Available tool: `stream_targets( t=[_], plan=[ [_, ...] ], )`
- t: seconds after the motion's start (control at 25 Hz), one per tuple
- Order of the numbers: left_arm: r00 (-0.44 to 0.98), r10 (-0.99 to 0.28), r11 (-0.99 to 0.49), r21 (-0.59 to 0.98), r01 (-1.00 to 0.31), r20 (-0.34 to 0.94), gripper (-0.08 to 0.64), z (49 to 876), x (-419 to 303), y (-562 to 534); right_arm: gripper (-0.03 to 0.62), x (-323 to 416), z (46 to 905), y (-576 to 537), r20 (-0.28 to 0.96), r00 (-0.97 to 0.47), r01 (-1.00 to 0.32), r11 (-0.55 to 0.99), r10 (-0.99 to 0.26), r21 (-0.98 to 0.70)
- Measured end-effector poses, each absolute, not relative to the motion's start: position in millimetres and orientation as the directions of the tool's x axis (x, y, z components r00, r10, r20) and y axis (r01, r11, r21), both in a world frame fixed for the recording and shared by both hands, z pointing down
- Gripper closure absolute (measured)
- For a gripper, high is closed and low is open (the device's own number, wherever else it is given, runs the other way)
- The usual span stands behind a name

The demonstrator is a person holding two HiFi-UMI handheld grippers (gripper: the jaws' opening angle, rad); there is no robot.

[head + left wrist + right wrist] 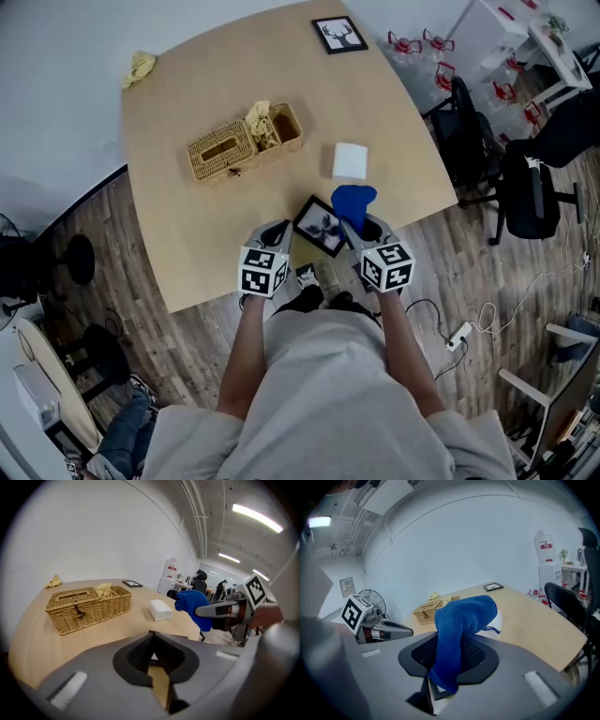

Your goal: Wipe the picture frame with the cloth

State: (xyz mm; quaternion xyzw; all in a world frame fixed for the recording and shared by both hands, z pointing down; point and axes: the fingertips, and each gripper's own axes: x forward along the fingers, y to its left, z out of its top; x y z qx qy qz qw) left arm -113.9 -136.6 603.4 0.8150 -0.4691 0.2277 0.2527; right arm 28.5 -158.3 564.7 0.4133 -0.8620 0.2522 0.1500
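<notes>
A black picture frame [319, 225] with a dark print hangs tilted over the table's near edge. My left gripper [277, 236] is shut on its left corner; in the left gripper view the frame [160, 684] shows as a thin tan slab pinched between the jaws. My right gripper [364, 228] is shut on a blue cloth [353, 200], just right of the frame and touching or nearly touching its right corner. In the right gripper view the cloth [461, 616] drapes up and over the jaws. The left gripper view also catches the cloth [192, 603] and the right gripper [220, 610].
On the round wooden table [187, 234] stand a wicker basket [244, 142], a white tissue pack [351, 160], a yellow rag [140, 67] at the far left, and a second black frame [339, 35] at the far edge. Office chairs [525, 183] are at the right.
</notes>
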Motion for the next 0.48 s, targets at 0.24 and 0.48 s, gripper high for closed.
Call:
stream_targets(
  t=[0.24, 0.48],
  plan=[
    [0.495, -0.551, -0.492, 0.218, -0.843, 0.672, 0.508, 643.9, -109.2, -139.9, 0.489, 5.0, 589.4, -167.9, 0.553, -0.617, -0.761, 0.602, -0.559, -0.240],
    [0.534, -0.456, -0.518, 0.275, -0.810, 0.712, 0.508, 674.9, -91.4, -140.6, 0.489, -18.2, 613.4, -181.6, 0.630, -0.640, -0.685, 0.698, -0.440, -0.210]
  ],
)
